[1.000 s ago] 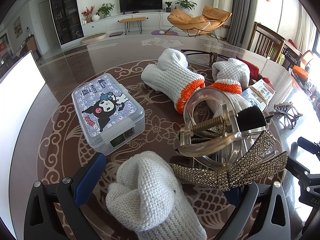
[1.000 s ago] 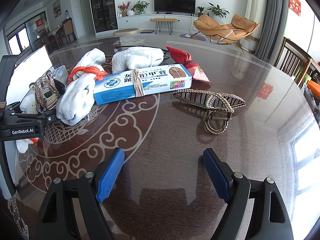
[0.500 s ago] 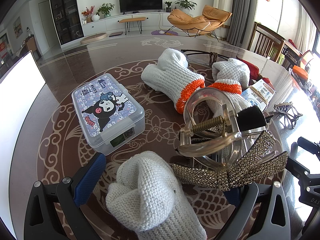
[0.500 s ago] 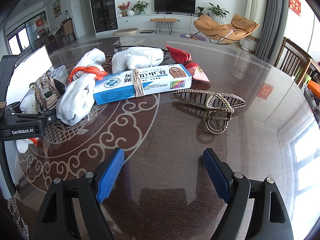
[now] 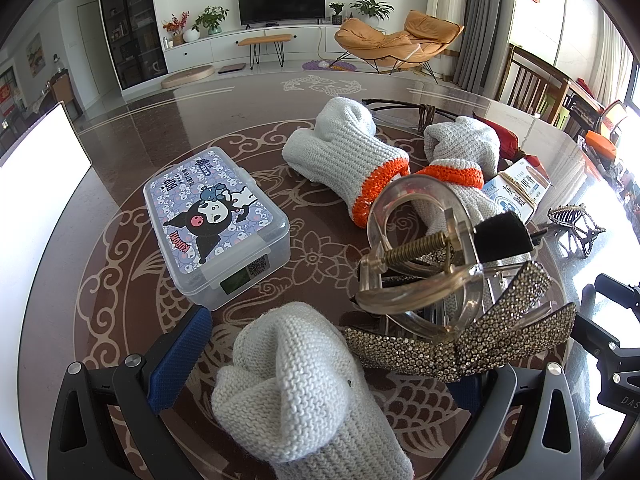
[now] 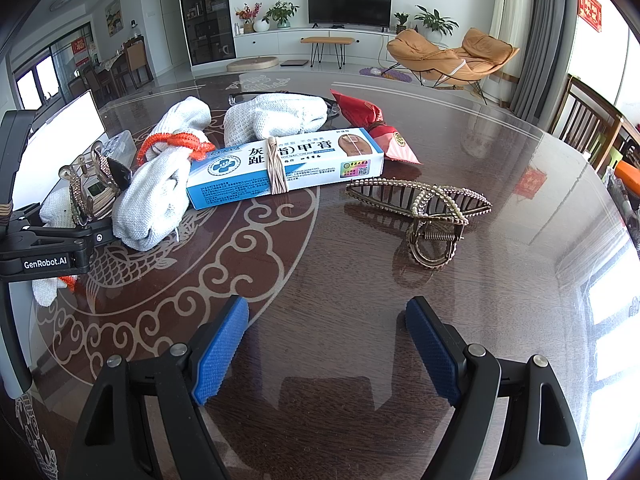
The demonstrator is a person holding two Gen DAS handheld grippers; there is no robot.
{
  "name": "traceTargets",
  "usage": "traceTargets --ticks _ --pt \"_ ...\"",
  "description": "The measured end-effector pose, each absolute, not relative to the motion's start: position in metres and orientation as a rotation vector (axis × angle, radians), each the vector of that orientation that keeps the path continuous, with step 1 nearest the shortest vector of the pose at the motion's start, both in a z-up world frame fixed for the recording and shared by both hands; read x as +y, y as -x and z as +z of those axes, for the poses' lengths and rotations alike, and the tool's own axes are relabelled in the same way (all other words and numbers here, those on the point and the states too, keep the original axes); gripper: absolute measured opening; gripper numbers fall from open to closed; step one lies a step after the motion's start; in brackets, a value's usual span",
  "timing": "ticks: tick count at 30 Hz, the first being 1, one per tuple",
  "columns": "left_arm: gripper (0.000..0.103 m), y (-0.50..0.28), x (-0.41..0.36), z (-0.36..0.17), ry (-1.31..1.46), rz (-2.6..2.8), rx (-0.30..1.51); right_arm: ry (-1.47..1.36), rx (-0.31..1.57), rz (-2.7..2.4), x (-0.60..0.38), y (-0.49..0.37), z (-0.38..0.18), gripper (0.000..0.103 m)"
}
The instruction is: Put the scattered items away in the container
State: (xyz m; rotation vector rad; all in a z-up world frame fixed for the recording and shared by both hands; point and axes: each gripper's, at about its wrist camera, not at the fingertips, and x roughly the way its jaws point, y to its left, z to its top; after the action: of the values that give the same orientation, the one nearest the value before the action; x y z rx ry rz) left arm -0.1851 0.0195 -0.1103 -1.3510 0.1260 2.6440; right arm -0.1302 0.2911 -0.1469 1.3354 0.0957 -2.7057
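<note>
Left wrist view, reading from the left: the clear lidded container (image 5: pixel 216 224) with the cartoon sticker sits on the bench (image 5: pixel 120 152), its lid on and nothing visibly added. Next to it, low in the frame, a grey knitted glove (image 5: pixel 296 384) lies between the fingers of the left hand-held gripper (image 5: pixel 320 364), whose jaws stand wide apart and clasp nothing. Whether the pads touch the glove, I cannot tell. Further right, a rhinestone hair claw (image 5: pixel 456 320) with a clear plastic spring body rests just beside that glove, close to the right-hand pad. Behind it lie two more gloves with orange cuffs (image 5: pixel 352 160), and at the far right the end of a blue-and-white ointment box (image 5: pixel 516 192).

In the right wrist view, the ointment box (image 6: pixel 284 168) lies across the gloves (image 6: pixel 160 184) with a band around its middle. A red snack packet (image 6: pixel 368 124) sits behind it, and a metal beaded hair claw (image 6: pixel 424 212) lies apart to the right. The right hand-held gripper (image 6: pixel 328 348) hovers over bare bench, released and empty.

By my reading the tidying has barely begun: every item is out on the bench and the container must be opened first.
</note>
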Motion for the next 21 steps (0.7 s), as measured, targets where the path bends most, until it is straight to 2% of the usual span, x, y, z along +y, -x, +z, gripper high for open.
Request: traceTargets --ticks 21 --pt "0.103 0.1851 0.0195 -0.1103 1.351 2.644 0.126 -1.335 0.096 -2.706 0.2907 0.1303 -0.1478 0.082"
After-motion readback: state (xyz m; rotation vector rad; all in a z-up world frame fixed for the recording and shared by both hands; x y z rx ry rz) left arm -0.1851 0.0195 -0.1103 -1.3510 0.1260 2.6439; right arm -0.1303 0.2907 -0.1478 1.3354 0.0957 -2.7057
